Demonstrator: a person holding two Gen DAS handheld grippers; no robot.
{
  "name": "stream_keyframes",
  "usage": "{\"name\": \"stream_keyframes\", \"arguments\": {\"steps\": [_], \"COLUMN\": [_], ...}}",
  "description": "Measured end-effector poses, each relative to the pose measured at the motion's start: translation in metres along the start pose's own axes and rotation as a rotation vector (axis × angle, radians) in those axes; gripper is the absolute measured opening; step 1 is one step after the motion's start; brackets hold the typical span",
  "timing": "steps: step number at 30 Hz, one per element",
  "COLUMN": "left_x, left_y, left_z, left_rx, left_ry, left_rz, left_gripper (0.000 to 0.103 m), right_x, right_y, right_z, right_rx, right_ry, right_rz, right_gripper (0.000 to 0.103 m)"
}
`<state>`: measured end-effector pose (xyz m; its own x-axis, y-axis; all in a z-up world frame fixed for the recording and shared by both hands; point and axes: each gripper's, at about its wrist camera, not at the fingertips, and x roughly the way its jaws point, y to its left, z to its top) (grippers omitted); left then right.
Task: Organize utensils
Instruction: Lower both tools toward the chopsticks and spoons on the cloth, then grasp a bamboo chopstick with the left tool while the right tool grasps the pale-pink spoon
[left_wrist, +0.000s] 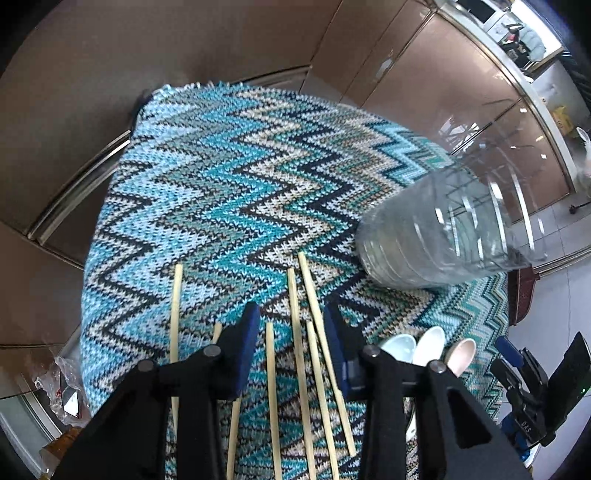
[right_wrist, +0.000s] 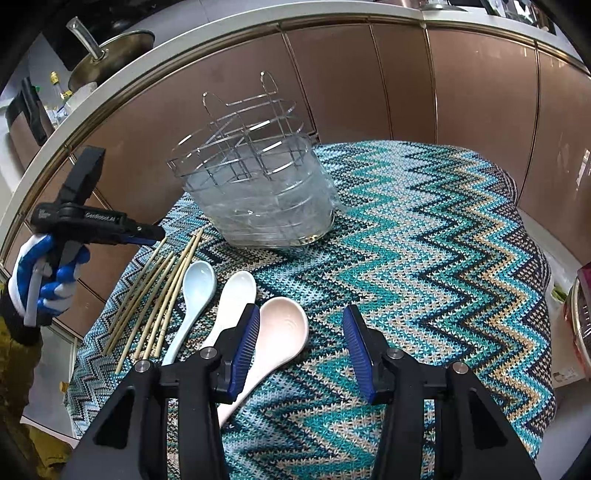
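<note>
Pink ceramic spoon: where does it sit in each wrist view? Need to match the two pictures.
Left wrist view: pink ceramic spoon at lower right, only its bowl showing, rightmost of three spoons.
Right wrist view: same spoon at lower centre, just right of the right gripper's left finger, rightmost of three spoons.
Shared landmark: clear plastic utensil holder with wire rack on the zigzag knit cloth.

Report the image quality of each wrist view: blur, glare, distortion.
Left wrist view: strong fisheye bowing with dark corners; the clear utensil holder is smeared by motion blur, while the chopsticks stay fairly crisp; glare on the glossy cabinet doors. Right wrist view: same bowing, the counter edge curves; the holder and the spoons are sharp; even light, soft shadows.
</note>
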<state>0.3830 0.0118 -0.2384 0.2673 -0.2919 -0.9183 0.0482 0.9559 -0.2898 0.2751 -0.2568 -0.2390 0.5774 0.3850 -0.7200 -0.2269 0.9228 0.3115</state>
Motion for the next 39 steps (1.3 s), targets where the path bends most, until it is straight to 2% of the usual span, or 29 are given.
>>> {"name": "stream_keyframes", "arguments": {"steps": [11, 19, 21, 27, 32, 34, 39], "left_x": [0.028, 0.034, 0.035, 0.039, 0.049, 0.052, 0.058], "left_y": [0.001, 0.005, 0.006, 0.001, -0.009, -0.012, -0.020], "left_z": [0.014, 0.015, 0.017, 0.018, 0.026, 0.029, 0.034], "left_rx": [-0.004, -0.022, -0.020, -0.010, 0.000, 0.008, 0.013], "left_ry": [0.072, 0.090, 0.091, 0.097, 0.109, 0.113, 0.113], "left_rz": [0.055, 0.051, 0.054, 0.076, 0.096, 0.104, 0.123], "left_gripper": [0.021, 0.020, 0.019, 0.019, 0.019, 0.018, 0.013], "right_x": [0.023, 0.040, 0.043, 0.049, 0.051, 0.053, 0.059], "right_y": [-0.007, -0.016, -0.019, -0.023, -0.019, -0.016, -0.013], "right_z": [0.001, 0.005, 0.005, 0.004, 0.005, 0.005, 0.004], "right_rx": [-0.010, -0.010, -0.002, 0.016, -0.021, -0.033, -0.039], "right_ry": [0.069, 0.126, 0.135, 0.144, 0.164, 0.176, 0.191], "right_rz": [0.046, 0.107, 0.125, 0.153, 0.169, 0.175, 0.203], "right_gripper": [0.047, 0.040, 0.034, 0.031, 0.030, 0.028, 0.012]}}
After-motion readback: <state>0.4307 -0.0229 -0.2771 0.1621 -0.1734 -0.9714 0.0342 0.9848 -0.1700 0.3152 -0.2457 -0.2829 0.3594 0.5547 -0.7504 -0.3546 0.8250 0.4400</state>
